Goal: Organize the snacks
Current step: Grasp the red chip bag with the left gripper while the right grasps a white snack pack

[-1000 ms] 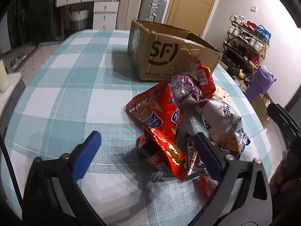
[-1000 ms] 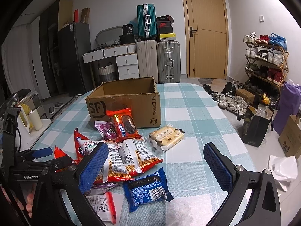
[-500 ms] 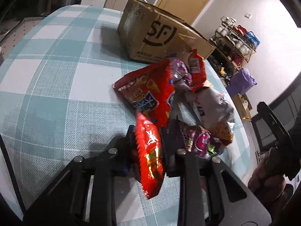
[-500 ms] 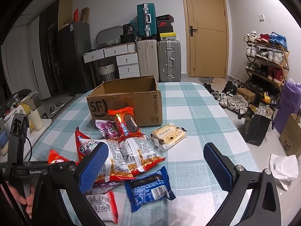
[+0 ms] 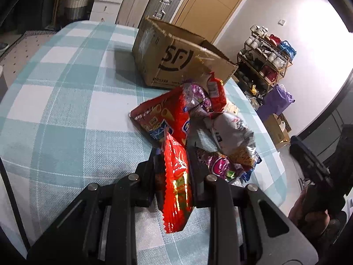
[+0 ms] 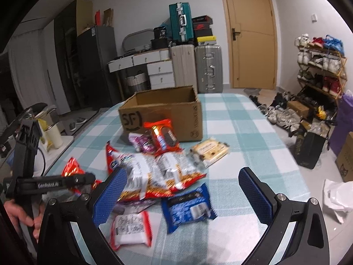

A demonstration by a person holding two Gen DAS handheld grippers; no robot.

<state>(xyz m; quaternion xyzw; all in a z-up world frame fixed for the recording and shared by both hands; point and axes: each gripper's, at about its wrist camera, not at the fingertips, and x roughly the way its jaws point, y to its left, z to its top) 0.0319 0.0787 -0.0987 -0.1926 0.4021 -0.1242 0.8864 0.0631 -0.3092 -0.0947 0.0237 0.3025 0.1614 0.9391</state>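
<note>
My left gripper (image 5: 174, 156) is shut on a small red snack packet (image 5: 176, 183) and holds it on edge above the checked tablecloth (image 5: 66, 110). Beyond it lie a big red chip bag (image 5: 167, 114), purple packets and a white noodle bag (image 5: 231, 128). The open SF cardboard box (image 5: 176, 59) stands behind the pile. My right gripper (image 6: 183, 187) is open and empty above the near end of the pile, over a blue packet (image 6: 187, 207). The box (image 6: 163, 110) also shows in the right wrist view, and the left gripper (image 6: 83, 181) holds the red packet (image 6: 71, 169) at the left.
A cream biscuit pack (image 6: 209, 151) lies right of the pile, a white and red packet (image 6: 130, 227) at the near edge. Suitcases (image 6: 207, 66), drawers and a shoe rack (image 6: 320, 66) stand beyond the table. The table edge runs close on the right (image 5: 271, 154).
My left gripper shut on the small red packet and lifted it off the table. My right gripper stayed open and shifted slightly.
</note>
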